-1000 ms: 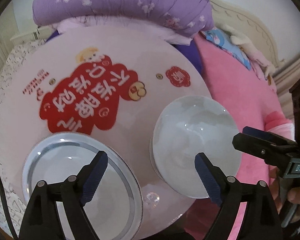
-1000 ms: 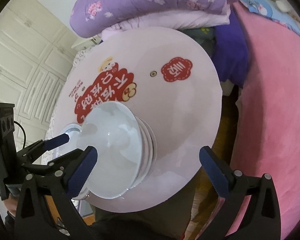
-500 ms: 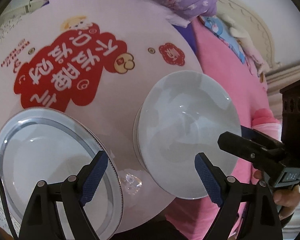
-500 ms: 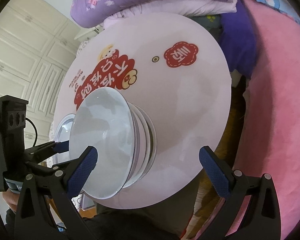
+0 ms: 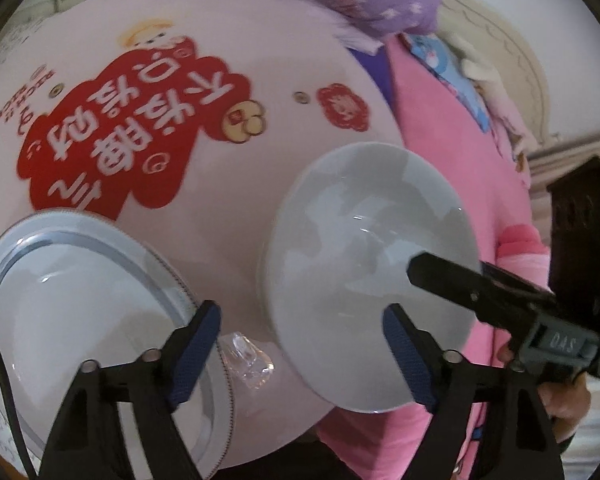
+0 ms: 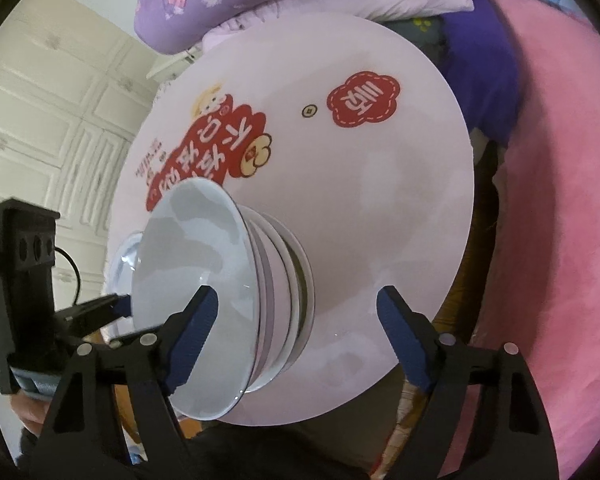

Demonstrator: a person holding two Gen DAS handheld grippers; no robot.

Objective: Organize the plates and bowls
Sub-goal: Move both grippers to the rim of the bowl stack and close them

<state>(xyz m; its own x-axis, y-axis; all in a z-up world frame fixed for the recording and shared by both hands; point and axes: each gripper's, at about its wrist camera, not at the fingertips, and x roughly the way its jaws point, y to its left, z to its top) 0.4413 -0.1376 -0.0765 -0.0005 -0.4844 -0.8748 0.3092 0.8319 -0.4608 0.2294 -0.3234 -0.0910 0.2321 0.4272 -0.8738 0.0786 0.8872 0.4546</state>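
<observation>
On the round tabletop (image 5: 284, 168), one plate (image 5: 80, 292) lies at the left, a small clear object (image 5: 246, 356) just beside it, and a stack of about four bowls (image 6: 228, 296) to the right. The left gripper (image 5: 300, 344) hovers between plate and stack, the right gripper (image 6: 296, 332) over the stack's right side; both have just been closing, jaws still wide apart, holding nothing.
</observation>
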